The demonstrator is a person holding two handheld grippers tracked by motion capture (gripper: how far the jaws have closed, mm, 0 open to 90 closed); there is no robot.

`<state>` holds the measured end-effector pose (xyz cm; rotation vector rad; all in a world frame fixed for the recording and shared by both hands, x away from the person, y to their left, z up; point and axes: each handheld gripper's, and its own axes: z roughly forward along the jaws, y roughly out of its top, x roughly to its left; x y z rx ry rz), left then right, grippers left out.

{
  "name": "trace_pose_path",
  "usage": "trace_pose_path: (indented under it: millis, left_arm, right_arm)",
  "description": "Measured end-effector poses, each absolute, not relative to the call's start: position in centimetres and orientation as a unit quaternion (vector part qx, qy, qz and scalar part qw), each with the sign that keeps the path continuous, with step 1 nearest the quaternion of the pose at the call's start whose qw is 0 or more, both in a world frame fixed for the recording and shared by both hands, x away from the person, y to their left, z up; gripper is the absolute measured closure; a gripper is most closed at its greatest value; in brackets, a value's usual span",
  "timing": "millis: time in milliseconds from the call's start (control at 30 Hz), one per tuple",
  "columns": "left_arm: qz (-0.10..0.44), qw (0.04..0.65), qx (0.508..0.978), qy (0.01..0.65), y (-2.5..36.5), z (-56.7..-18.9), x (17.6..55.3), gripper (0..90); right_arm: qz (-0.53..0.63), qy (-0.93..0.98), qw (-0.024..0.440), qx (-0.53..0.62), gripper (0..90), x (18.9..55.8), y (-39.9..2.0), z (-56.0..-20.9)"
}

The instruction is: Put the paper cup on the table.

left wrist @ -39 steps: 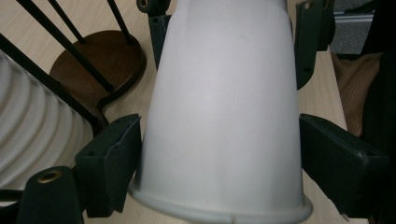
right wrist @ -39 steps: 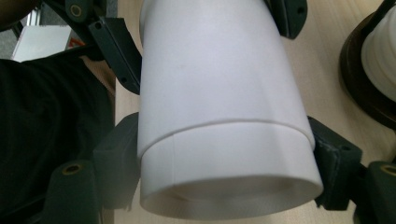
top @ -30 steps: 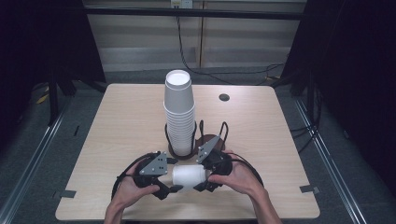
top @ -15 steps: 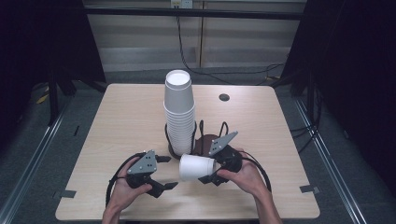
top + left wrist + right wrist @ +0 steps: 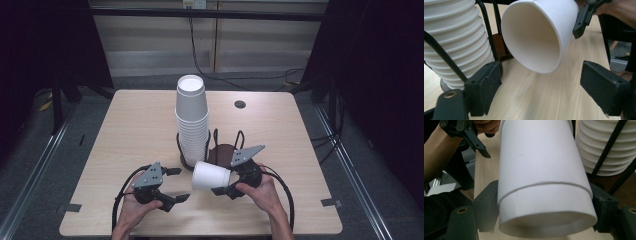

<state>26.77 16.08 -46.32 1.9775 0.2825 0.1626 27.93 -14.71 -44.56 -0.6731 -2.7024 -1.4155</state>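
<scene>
A single white paper cup (image 5: pixel 210 176) lies on its side above the table, mouth toward the left. My right gripper (image 5: pixel 226 181) is shut on its base end; in the right gripper view the cup (image 5: pixel 541 175) sits between both jaws. My left gripper (image 5: pixel 178 185) stands open a short way left of the cup's mouth, touching nothing. The left gripper view looks into the cup's open mouth (image 5: pixel 534 37). A tall stack of upturned white cups (image 5: pixel 192 117) stands just behind, inside a black wire holder (image 5: pixel 215 142).
The wire holder has a round brown base (image 5: pixel 224 151) near the table's middle. A small dark hole (image 5: pixel 240 104) marks the wooden table (image 5: pixel 125 130) at the far right. Cables loop from both grippers by the front edge.
A second ago both grippers met at the cup. The left gripper has let go and drawn back left; the right gripper has carried the cup slightly up and right.
</scene>
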Motion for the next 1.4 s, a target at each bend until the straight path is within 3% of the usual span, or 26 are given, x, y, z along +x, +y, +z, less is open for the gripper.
trace_pose_path:
  millis: [633,1233,1333,1400]
  left_arm:
    - [0.051,0.569,0.813,0.116,15.7,-47.0,26.4,15.8]
    - [0.034,0.607,0.783,0.132,15.9,-46.9,27.2,15.5]
    - [0.032,0.615,0.778,0.123,15.7,-46.8,27.4,14.5]
    - [0.047,0.617,0.775,0.131,15.4,-46.7,27.5,7.4]
  right_arm:
    - [-0.513,-0.832,0.009,-0.209,23.4,27.2,-14.7,-46.2]
    - [-0.573,-0.798,0.037,-0.181,23.2,27.1,-14.6,-47.1]
    - [-0.57,-0.802,0.036,-0.176,23.3,27.0,-14.5,-47.1]
    - [-0.568,-0.804,0.034,-0.176,23.4,26.9,-14.5,-47.1]
